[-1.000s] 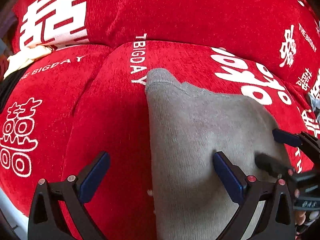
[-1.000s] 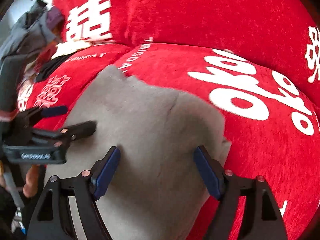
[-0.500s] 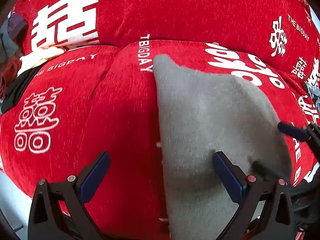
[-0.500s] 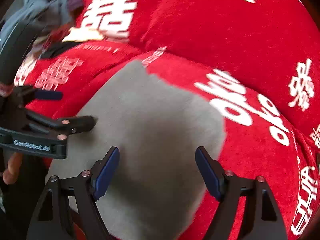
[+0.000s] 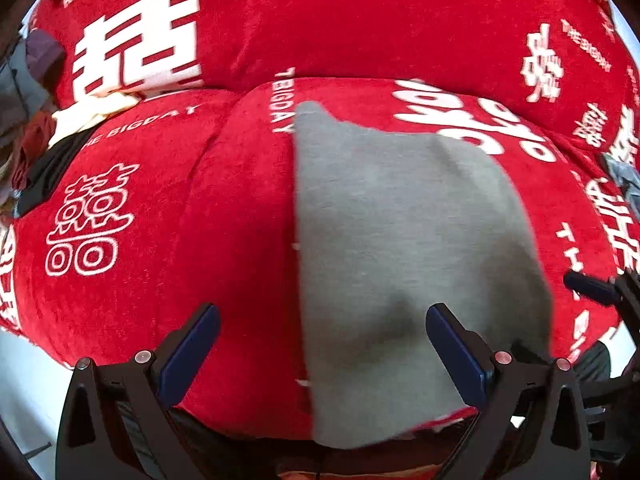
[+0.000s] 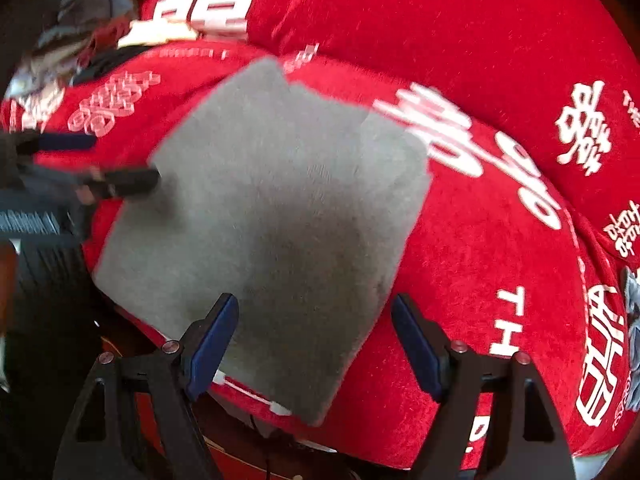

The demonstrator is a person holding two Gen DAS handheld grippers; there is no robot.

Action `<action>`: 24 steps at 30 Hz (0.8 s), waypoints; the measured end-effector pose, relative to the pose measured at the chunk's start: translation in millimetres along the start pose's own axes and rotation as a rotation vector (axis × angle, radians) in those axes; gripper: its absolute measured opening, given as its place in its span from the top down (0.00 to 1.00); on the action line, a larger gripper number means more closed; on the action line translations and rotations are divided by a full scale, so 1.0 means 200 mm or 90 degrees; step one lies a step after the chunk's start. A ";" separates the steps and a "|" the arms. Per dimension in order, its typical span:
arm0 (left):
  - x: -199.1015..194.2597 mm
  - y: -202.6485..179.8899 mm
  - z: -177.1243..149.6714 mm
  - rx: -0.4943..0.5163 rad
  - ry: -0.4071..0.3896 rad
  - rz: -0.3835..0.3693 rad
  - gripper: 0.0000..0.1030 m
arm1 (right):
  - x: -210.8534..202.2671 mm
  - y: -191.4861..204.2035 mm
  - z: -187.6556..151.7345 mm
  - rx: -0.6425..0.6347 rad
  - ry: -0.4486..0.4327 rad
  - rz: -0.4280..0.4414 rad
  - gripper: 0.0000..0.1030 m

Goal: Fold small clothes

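A grey knitted garment lies flat and folded on the red sofa seat cushion, its near edge hanging over the cushion's front. It also shows in the right wrist view. My left gripper is open and empty, raised above the garment's near left edge. My right gripper is open and empty above the garment's near right part. The right gripper's fingers show at the right edge of the left wrist view. The left gripper's fingers show at the left of the right wrist view.
The red sofa back cushion with white characters stands behind. A pile of other clothes lies at the far left of the sofa, also in the right wrist view. A grey item lies at the right edge.
Both grippers have pulled back and up from the grey garment, staying open. The garment now lies smooth and more of the sofa's front edge shows.
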State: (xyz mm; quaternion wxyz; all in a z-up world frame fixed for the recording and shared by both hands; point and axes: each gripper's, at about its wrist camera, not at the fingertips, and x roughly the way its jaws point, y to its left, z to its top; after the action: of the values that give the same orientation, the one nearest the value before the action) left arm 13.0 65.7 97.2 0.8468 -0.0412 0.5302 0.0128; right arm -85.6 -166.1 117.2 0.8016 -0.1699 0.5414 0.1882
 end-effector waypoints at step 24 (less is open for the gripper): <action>0.02 -0.09 -0.05 -0.023 0.024 0.040 0.00 | -0.03 -0.02 0.03 0.029 -0.017 -0.028 0.21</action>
State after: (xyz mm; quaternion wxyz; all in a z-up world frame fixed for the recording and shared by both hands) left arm 7.0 47.2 91.2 0.8352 -0.0402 0.5464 0.0480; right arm -80.2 -167.4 126.1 0.8164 -0.1610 0.5309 0.1601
